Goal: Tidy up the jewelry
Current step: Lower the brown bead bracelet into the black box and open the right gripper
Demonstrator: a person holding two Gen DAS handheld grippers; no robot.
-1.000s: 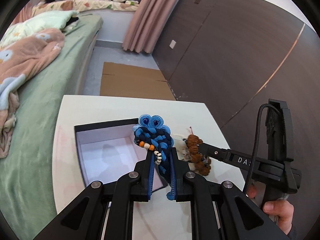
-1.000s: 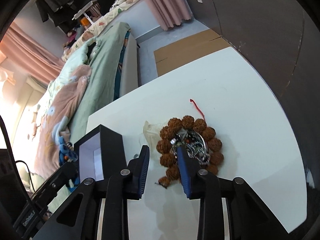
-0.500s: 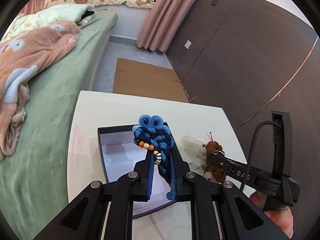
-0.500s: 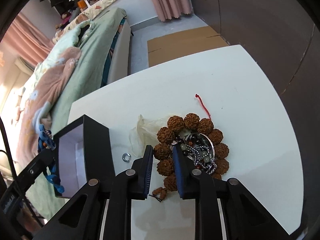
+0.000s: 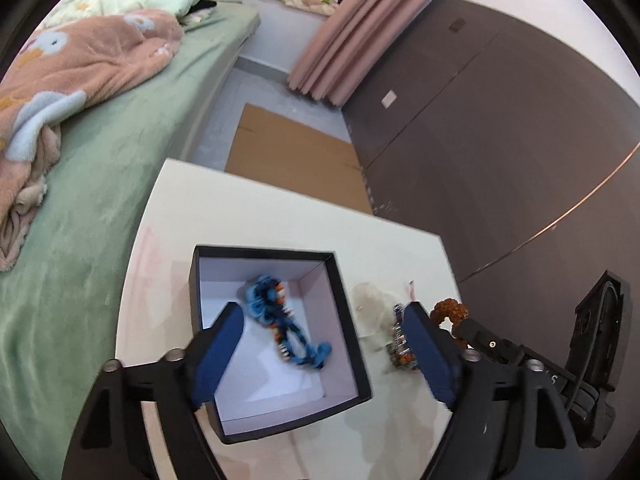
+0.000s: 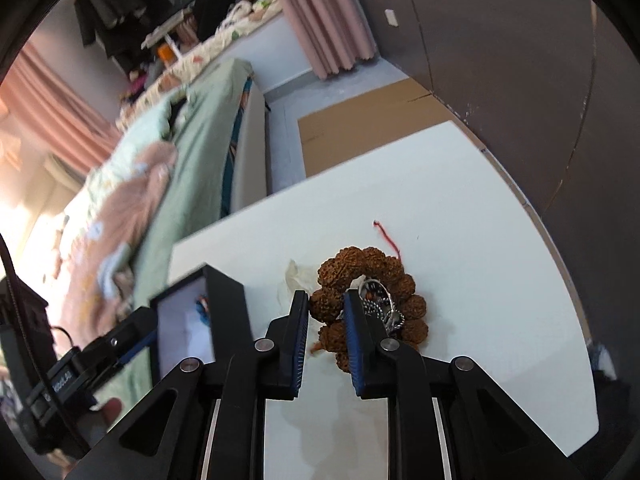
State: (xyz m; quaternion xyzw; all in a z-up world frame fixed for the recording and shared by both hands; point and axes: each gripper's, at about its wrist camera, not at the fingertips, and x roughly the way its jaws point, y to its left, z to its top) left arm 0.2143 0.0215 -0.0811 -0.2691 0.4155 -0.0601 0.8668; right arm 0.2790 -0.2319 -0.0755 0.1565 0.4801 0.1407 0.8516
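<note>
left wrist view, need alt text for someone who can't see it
A blue braided bracelet lies inside an open black box on a white table, below the opening left gripper, with nothing between its fingers. Right of the box, the right gripper is at a brown bead bracelet.

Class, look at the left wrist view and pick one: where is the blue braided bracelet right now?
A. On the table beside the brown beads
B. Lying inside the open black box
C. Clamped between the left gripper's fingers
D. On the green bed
B: the blue braided bracelet lies on the white floor of the black box, free of the left gripper, whose jaws are opening.
</note>
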